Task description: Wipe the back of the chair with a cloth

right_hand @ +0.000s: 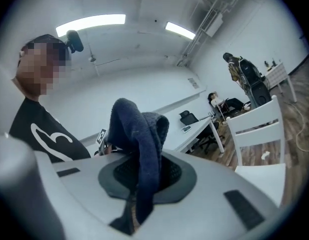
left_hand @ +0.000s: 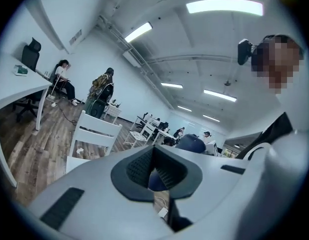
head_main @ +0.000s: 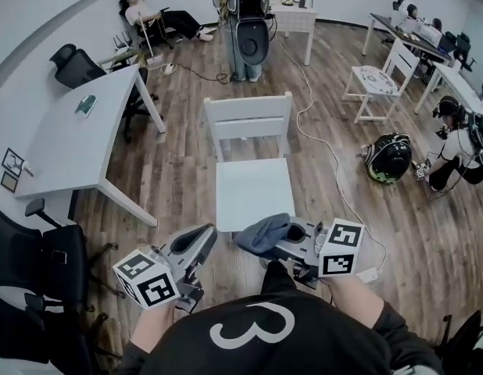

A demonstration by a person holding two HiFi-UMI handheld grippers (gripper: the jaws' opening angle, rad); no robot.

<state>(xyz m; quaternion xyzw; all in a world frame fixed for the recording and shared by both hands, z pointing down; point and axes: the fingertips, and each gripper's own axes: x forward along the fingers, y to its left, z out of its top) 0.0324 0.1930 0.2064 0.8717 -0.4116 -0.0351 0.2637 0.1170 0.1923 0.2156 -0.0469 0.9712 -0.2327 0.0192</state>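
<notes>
A white wooden chair (head_main: 253, 190) stands just ahead of me, its slatted back (head_main: 248, 117) on the far side. The chair also shows in the left gripper view (left_hand: 94, 134) and the right gripper view (right_hand: 254, 126). My right gripper (head_main: 284, 237) hovers near the seat's front edge, shut on a dark blue cloth (head_main: 263, 233). That cloth (right_hand: 139, 129) bunches up out of the right gripper (right_hand: 144, 171). My left gripper (head_main: 193, 244) is held low, left of the seat's front corner. In its own view the left gripper (left_hand: 155, 166) is shut with nothing in it.
A grey table (head_main: 69, 139) stands left of the chair, with black office chairs (head_main: 38, 264) at the near left. A white cable (head_main: 320, 155) runs over the wooden floor on the right, past a dark helmet (head_main: 388, 156) and a crouching person (head_main: 460, 147). A black stand (head_main: 248, 30) rises behind the chair.
</notes>
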